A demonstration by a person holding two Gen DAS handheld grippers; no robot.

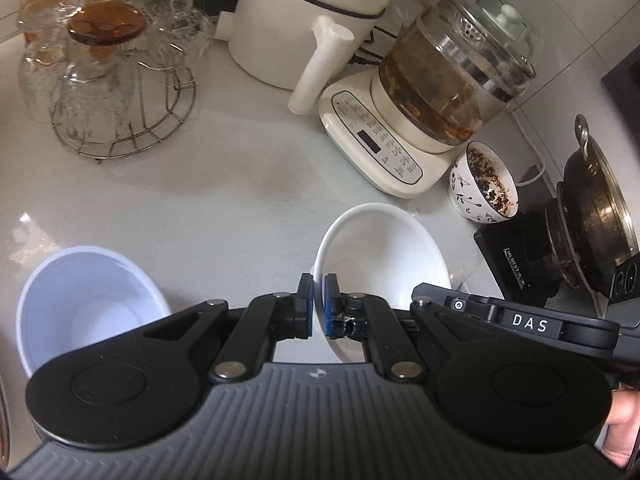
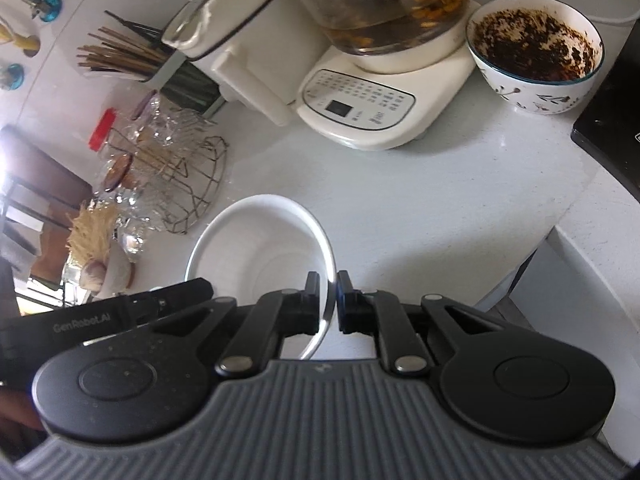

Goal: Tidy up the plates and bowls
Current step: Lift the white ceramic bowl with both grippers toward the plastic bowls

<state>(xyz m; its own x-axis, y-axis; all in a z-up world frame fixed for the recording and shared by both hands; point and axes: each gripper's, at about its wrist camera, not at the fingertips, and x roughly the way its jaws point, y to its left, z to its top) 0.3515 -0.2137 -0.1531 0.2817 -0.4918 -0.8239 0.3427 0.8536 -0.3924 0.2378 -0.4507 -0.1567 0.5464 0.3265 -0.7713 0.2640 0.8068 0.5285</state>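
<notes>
A plain white bowl (image 1: 384, 248) is gripped from two opposite sides. My left gripper (image 1: 318, 285) is shut on its left rim, with the blue pads pressing the wall from inside and outside. My right gripper (image 2: 329, 281) is shut on the right rim of the same white bowl (image 2: 256, 248). Each view shows the other tool's black housing (image 1: 528, 322) (image 2: 120, 316) beside the bowl. A second, bluish-white bowl (image 1: 92, 300) stands empty on the counter at the lower left of the left wrist view.
Behind the bowl stand a glass kettle on a cream base (image 1: 384, 148), a white pot (image 1: 304, 20), a patterned bowl with dark residue (image 2: 536, 56), and a wire rack of glasses (image 1: 116, 92). A dark pan on a stove (image 1: 596, 216) is at right. The counter edge (image 2: 560, 232) drops off at right.
</notes>
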